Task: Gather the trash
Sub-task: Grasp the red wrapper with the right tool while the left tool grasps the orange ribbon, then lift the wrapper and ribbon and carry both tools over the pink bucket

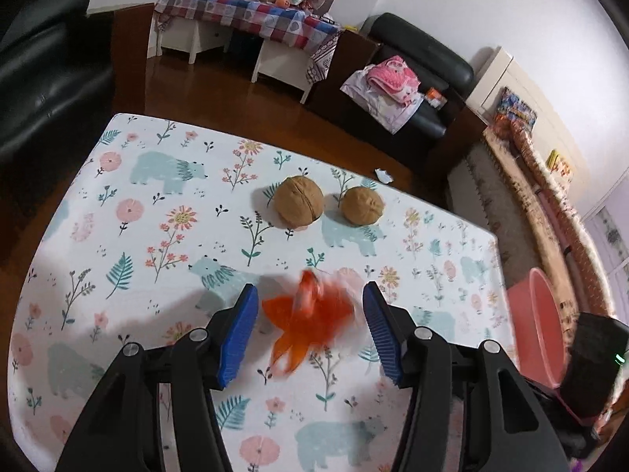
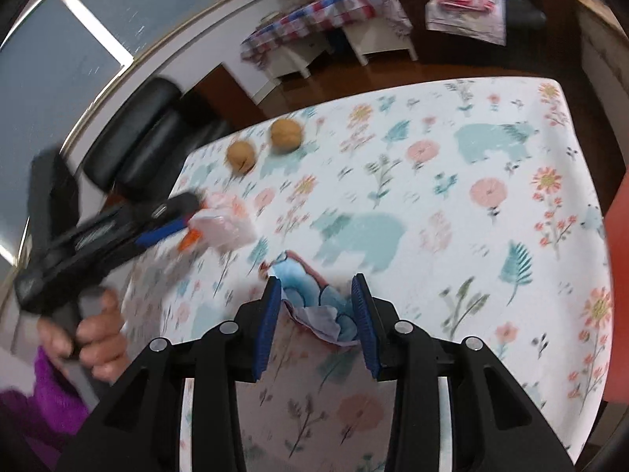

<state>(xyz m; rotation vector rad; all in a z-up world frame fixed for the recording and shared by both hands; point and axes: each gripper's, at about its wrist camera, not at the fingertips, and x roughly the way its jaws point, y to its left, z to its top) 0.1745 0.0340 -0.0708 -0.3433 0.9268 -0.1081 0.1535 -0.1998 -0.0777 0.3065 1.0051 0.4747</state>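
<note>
Hovering over the desk (image 1: 129, 212) with its floral, bear-printed cloth, the left gripper (image 1: 310, 295) has its blue pads spread wide, and a blurred orange wrapper (image 1: 310, 310) sits in the gap between them, touching neither. The right gripper (image 2: 316, 287) pinches a crumpled blue-and-white wrapper (image 2: 314, 295) between its pads, just above the cloth. Two walnuts (image 1: 298, 201) lie side by side farther back, and a pink bucket (image 1: 538, 326) stands beside the desk.
</note>
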